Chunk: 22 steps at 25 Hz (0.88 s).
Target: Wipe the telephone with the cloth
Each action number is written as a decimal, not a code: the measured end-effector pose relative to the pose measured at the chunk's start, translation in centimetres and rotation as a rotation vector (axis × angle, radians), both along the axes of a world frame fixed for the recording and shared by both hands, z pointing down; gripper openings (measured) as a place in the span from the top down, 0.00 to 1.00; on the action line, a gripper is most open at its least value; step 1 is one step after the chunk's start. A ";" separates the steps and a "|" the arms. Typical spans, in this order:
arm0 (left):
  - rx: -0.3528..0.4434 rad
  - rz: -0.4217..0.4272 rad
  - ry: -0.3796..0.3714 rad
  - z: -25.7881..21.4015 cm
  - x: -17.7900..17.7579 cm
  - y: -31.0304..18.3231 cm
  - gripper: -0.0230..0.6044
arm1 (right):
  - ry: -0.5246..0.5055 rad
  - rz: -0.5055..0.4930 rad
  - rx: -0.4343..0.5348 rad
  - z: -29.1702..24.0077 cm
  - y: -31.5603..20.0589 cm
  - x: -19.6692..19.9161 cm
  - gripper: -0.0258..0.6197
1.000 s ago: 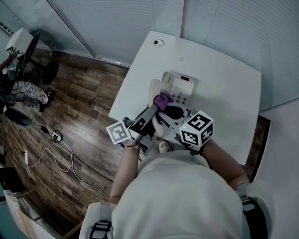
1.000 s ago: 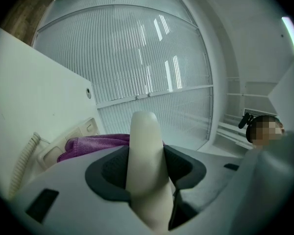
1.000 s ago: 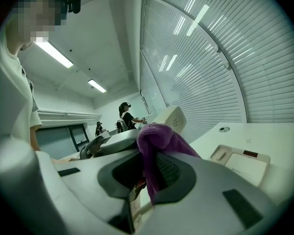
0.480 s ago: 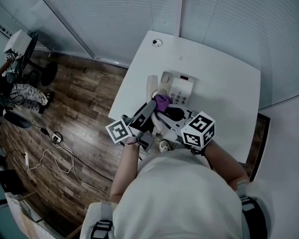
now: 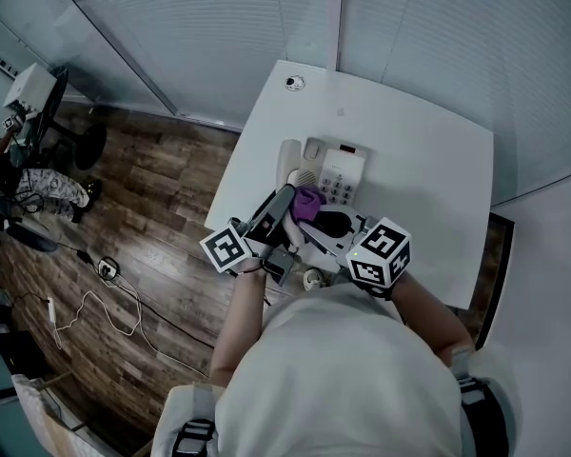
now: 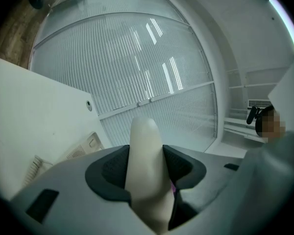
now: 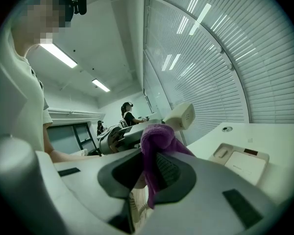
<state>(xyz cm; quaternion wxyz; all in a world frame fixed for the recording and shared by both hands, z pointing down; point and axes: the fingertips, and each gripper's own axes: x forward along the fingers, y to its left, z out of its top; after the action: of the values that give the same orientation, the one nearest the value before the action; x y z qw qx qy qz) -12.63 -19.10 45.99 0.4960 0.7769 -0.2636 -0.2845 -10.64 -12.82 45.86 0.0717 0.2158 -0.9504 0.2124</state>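
Over white table (image 5: 428, 160), left gripper (image 6: 146, 168) pinches the handset (image 6: 144, 141), right gripper (image 7: 154, 173) the cloth (image 7: 157, 136), both drawn back.

**Head view.** Your camera looks steeply down from above and just behind the telephone base (image 5: 335, 168). It is far enough off to take in the whole white table (image 5: 428, 160) and the wooden floor (image 5: 152, 208) left of it.

**Left gripper view.** The camera rides close behind the left gripper (image 6: 147, 169), whose jaws grip the handset (image 6: 144, 141). It faces upward past the telephone base, at lower left, toward the blinds (image 6: 137, 58).

**Right gripper view.** The camera rides close behind the right gripper (image 7: 151, 174), clamped on the cloth (image 7: 157, 146), with the telephone base at lower right.

All three views share the telephone base, and both gripper views show the handset.
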 end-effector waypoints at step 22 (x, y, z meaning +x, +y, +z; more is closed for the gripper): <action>-0.013 -0.044 -0.048 0.2 0.2 -4.0 0.61 | 0.010 -0.011 -0.062 1.8 0.3 1.9 0.86</action>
<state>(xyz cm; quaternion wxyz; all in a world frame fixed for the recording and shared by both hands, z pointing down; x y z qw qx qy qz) -12.43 -23.06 46.19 0.4885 0.7742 -0.2941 -0.2749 -8.77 -12.53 47.71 0.0843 0.2094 -0.9441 0.2400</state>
